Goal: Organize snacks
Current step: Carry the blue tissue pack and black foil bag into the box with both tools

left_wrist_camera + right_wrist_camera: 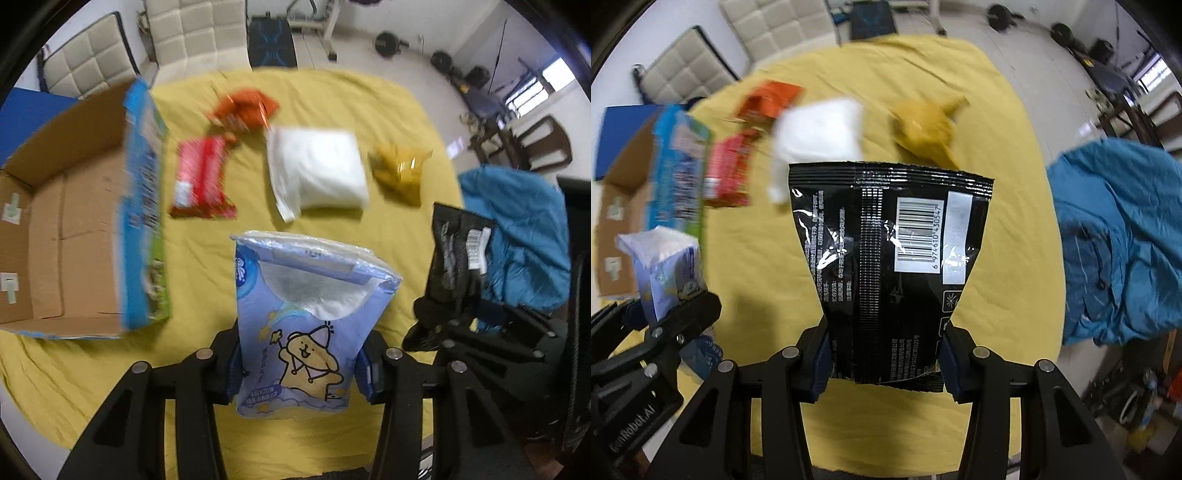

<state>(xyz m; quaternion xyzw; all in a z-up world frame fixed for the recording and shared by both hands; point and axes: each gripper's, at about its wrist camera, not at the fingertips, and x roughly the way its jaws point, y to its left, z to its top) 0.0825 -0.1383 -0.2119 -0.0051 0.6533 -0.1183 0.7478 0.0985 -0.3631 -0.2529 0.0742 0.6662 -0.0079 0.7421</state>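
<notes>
My left gripper point(297, 363) is shut on a pale blue pack with a cartoon figure point(303, 317), held upright above the yellow cloth. My right gripper point(884, 354) is shut on a black snack bag with a barcode point(886, 251), also lifted off the cloth. An open cardboard box with a blue printed side point(74, 229) stands at the left. On the cloth beyond lie a red packet point(201, 177), an orange packet point(243, 109), a white bag point(317, 170) and a yellow packet point(400, 170). The left gripper with its blue pack point(670, 269) shows at the left of the right wrist view.
A yellow cloth point(207, 258) covers the round table. A crumpled blue garment point(1115, 236) lies at the table's right edge. Padded chairs point(92, 59) stand behind the table, with gym gear on the floor further back.
</notes>
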